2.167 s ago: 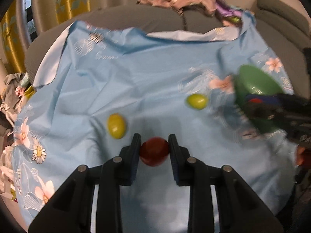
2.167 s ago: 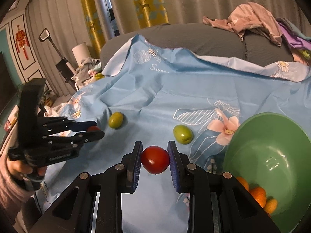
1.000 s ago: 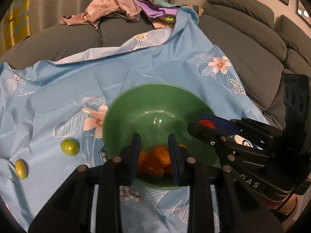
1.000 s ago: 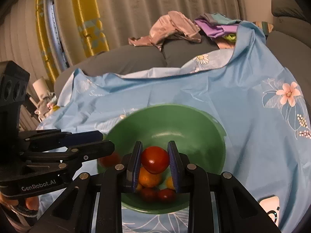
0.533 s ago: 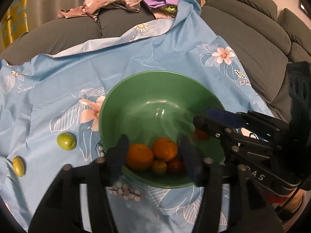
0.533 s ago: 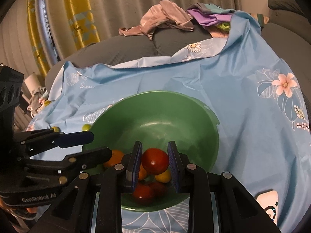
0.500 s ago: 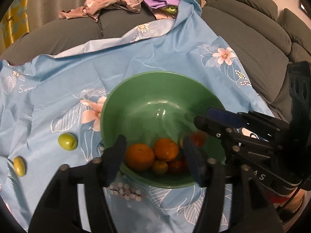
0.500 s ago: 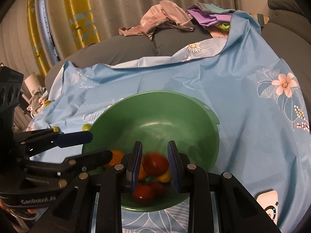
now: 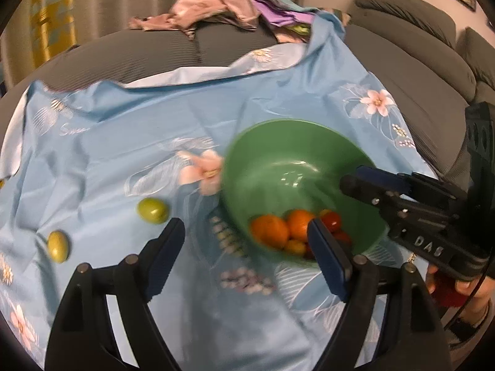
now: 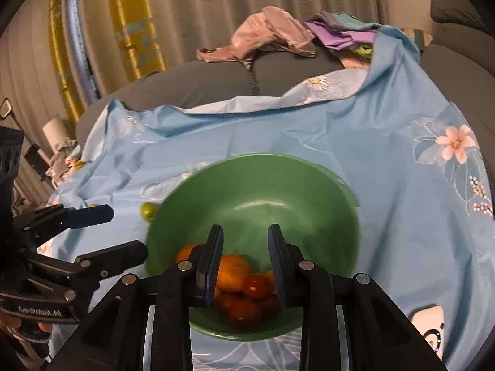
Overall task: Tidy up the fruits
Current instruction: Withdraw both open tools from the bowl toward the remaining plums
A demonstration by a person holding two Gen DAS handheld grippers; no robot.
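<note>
room: i see a grey sofa [image 9: 417,71] with pleated curtains [image 10: 216,9] behind it, one panel yellow.
surface: a light blue flowered cloth [image 9: 123,142] is spread over the seat, wrinkled, its far edge folded back.
clutter: a heap of pink and purple clothes [image 9: 210,6] lies on the sofa back, well apart from the fruit.
bowl: the green bowl [image 9: 278,154] sits on the cloth, mouth up, right of centre in my left view.
left tongs: my left gripper [image 9: 244,227] hangs over the bowl's near left rim, its jaws opening wide with nothing between them.
right tongs: my right gripper [image 10: 245,228] points down into the bowl, its jaws a narrow gap apart and pinching nothing.
fruit in bowl: oranges [image 9: 269,232] and red tomatoes [image 10: 255,286] are piled against the near wall.
loose fruit: a round green fruit [image 9: 152,211] lies just left of the bowl; an oval yellow-green fruit [image 9: 58,245] lies farther left, its long axis running near to far.
in the way: nothing lies between the left jaws and the two loose fruits.
</note>
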